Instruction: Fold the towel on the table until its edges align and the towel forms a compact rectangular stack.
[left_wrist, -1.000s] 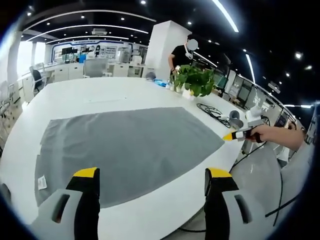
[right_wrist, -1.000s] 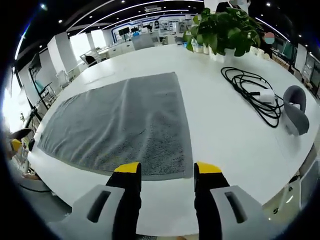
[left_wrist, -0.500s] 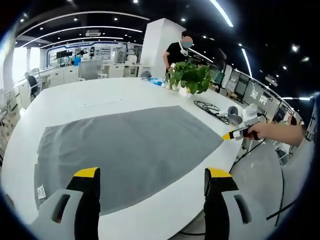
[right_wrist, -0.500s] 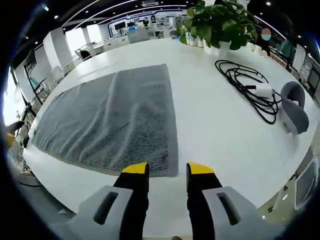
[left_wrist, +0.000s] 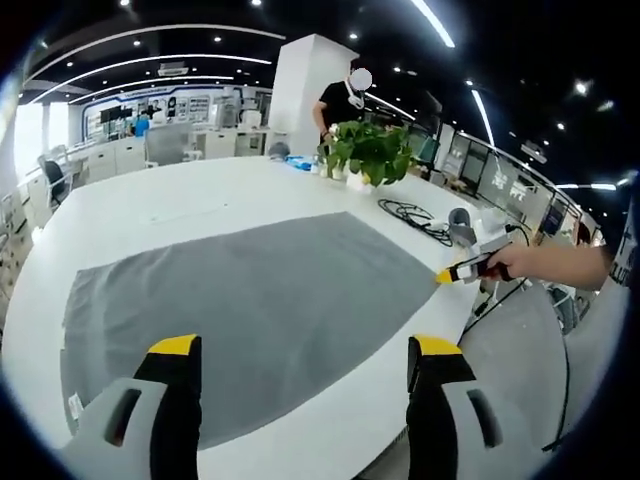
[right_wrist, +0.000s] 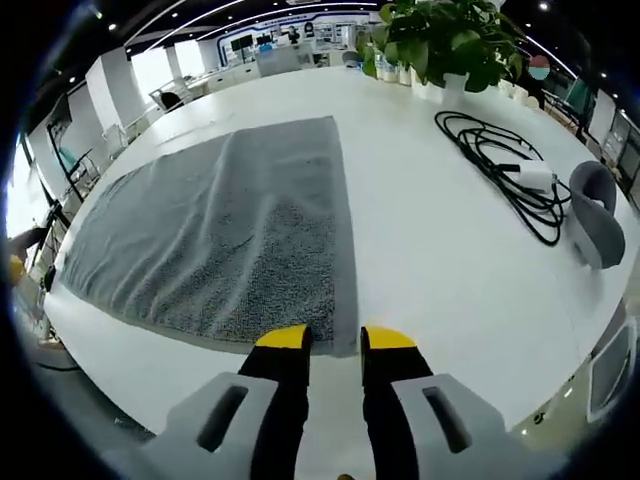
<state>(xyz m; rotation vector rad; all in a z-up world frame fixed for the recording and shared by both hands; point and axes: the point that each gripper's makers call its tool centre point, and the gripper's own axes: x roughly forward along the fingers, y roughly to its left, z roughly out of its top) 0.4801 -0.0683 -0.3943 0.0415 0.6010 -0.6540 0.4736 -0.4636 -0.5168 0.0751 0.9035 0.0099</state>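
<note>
Towel (left_wrist: 250, 320) lies flat and fully spread on the white worktop (left_wrist: 180, 205), unfolded; no fold started. In the right gripper view the towel (right_wrist: 220, 230) shows mild ripples near its near corner.

Change over the last second: the right gripper (right_wrist: 333, 340) has narrowed its jaws step by step, from well apart to a slim gap, while closing in on the towel's near corner. The yellow tips now sit right at the towel's near edge, straddling the corner. Cannot tell whether cloth is already between them; no lift or bunching of the fabric shows, so I judge nothing is pinched yet.

Left gripper (left_wrist: 300, 350): jaws wide apart, holding nothing, hovering over the near edge of the towel at the other end. The view has drifted a little, jaw spacing unchanged. In the left gripper view, the right gripper (left_wrist: 462, 269) shows at the towel's far corner, held in a hand (left_wrist: 530, 262).

Meaning for the task: the right side is committing to a corner pinch; the left has not begun its grasp. Folding proper is still ahead.

Also on the worktop: potted plant (right_wrist: 440, 40), coiled black cable (right_wrist: 505, 175), grey headset (right_wrist: 595, 215), all well apart from the towel.
</note>
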